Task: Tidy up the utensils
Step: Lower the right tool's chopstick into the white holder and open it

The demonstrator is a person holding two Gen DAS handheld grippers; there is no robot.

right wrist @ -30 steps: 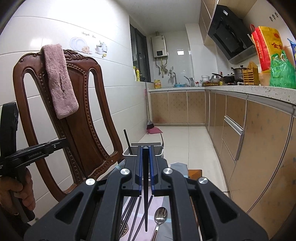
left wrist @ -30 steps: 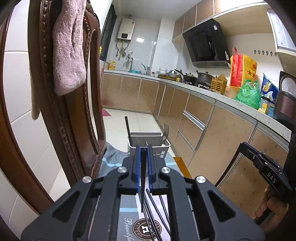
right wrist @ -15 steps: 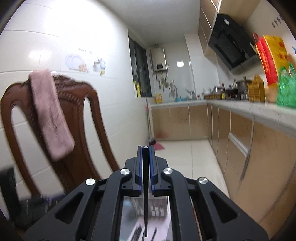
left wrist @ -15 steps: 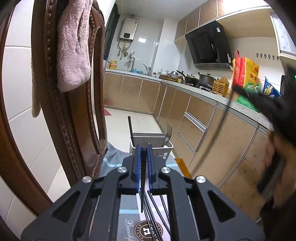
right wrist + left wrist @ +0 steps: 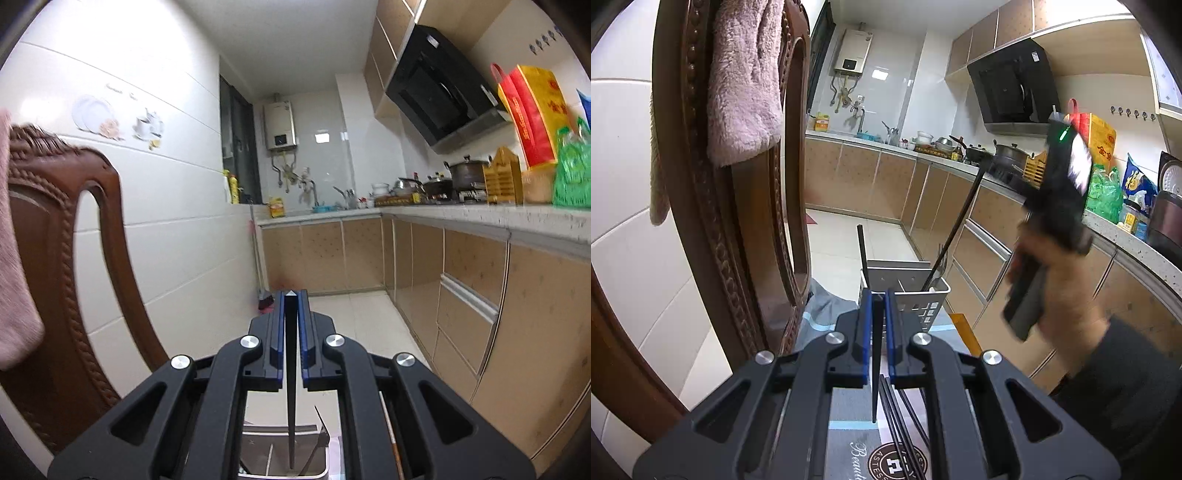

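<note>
A white perforated utensil holder (image 5: pixel 916 295) stands at the table's far end, with a black chopstick (image 5: pixel 862 251) and a fork in it. My left gripper (image 5: pixel 878 295) is shut on a black chopstick (image 5: pixel 874 369), hanging down over loose black chopsticks (image 5: pixel 897 413) on a placemat. My right gripper (image 5: pixel 291 295) is shut on another black chopstick (image 5: pixel 291 387), whose tip hangs over the holder (image 5: pixel 284 454). In the left wrist view that chopstick (image 5: pixel 955 225) slants down into the holder, with the right hand (image 5: pixel 1049 258) high beside it.
A carved wooden chair back (image 5: pixel 713 206) with a pink towel (image 5: pixel 742 77) stands close on the left. Kitchen cabinets and a cluttered counter (image 5: pixel 997 177) run along the right. A grey cloth (image 5: pixel 827 306) covers the table.
My right gripper has risen and swung forward over the holder, bringing its chopstick's tip down into it. My left gripper has barely moved.
</note>
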